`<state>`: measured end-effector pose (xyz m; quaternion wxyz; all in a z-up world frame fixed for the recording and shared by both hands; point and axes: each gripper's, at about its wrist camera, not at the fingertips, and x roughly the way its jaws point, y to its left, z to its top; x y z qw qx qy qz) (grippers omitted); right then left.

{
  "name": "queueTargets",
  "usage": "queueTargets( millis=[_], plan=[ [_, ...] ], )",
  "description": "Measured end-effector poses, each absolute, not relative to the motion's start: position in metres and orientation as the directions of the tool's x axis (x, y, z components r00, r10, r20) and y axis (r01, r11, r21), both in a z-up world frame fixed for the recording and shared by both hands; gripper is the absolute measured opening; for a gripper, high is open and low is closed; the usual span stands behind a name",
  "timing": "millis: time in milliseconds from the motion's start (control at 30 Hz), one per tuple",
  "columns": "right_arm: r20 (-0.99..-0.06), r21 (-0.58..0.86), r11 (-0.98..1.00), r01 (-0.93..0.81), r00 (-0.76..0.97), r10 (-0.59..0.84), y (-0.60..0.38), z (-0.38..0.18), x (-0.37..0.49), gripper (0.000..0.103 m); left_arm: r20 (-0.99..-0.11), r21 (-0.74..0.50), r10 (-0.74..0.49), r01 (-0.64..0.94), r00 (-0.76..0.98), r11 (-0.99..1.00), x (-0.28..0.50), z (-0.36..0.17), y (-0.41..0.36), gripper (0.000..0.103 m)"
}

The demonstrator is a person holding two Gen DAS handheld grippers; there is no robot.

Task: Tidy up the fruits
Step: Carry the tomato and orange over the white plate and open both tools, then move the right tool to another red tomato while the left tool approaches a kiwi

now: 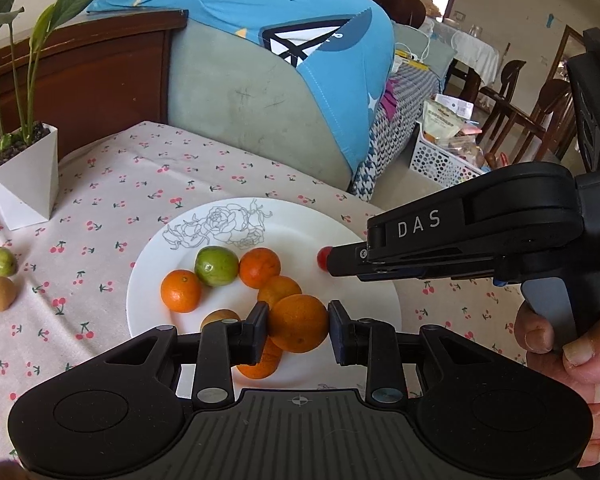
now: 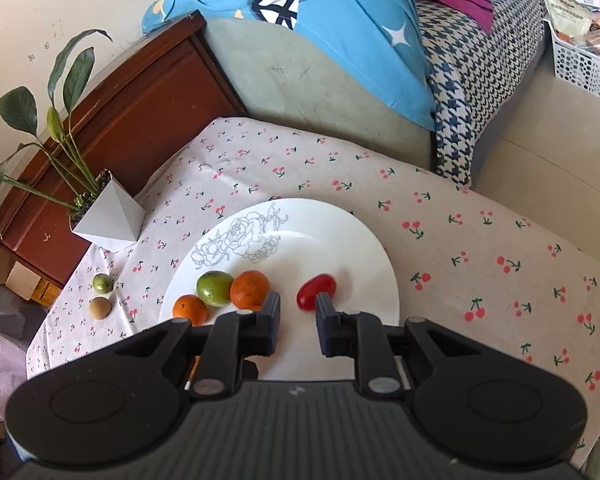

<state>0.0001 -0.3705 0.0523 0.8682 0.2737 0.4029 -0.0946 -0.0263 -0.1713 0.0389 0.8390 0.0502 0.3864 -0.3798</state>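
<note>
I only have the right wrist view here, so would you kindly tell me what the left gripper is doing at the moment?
Observer: The left gripper is closed on an orange above the near part of the plate.
Operator: Is there fruit under it that I cannot see?
Observer: Yes, another orange lies below it, and a brown fruit sits beside its left finger.
Operator: How does my gripper look from there?
Observer: The right gripper comes in from the side, its tips at the red tomato.
</note>
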Motion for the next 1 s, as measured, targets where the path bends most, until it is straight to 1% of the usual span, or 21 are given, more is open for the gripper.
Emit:
queueTargets(
  millis=[133, 200, 433, 500, 533, 767, 1000],
  plan=[
    [-0.74, 0.404, 0.828, 0.39, 0.671, 0.045, -0.372, 0.056, -0.001, 0.022, -0.672, -0.216, -0.612, 0.681, 0.416, 0.7, -0.027, 0.043, -0.17, 0.033],
    [-0.737, 0.407, 0.826, 0.39, 0.675, 0.045, -0.372, 0.057, -0.001, 0.022, -0.67, -0.216, -0.608, 0.672, 0.425, 0.708, -0.026, 0.044, -0.169, 0.038],
    [-0.732, 0.417, 0.827, 0.378, 0.678, 0.06, -0.369, 0.057, 0.001, 0.022, -0.682, -0.224, -0.574, 0.618, 0.453, 0.754, -0.012, 0.047, -0.159, 0.04],
    [-0.73, 0.423, 0.827, 0.371, 0.68, 0.068, -0.368, 0.057, 0.001, 0.022, -0.685, -0.236, -0.562, 0.589, 0.463, 0.773, -0.006, 0.048, -0.153, 0.045],
    [-0.729, 0.424, 0.828, 0.367, 0.681, 0.071, -0.367, 0.057, 0.001, 0.022, -0.688, -0.237, -0.554, 0.577, 0.469, 0.782, -0.003, 0.049, -0.15, 0.046],
    [-0.725, 0.433, 0.84, 0.328, 0.68, 0.108, -0.357, 0.056, 0.004, 0.023, -0.698, -0.241, -0.511, 0.507, 0.502, 0.828, 0.013, 0.055, -0.127, 0.048],
    [-0.708, 0.427, 0.87, 0.248, 0.69, 0.151, -0.34, 0.058, 0.007, 0.024, -0.708, -0.246, -0.469, 0.438, 0.528, 0.864, 0.027, 0.063, -0.101, 0.049]
  ],
)
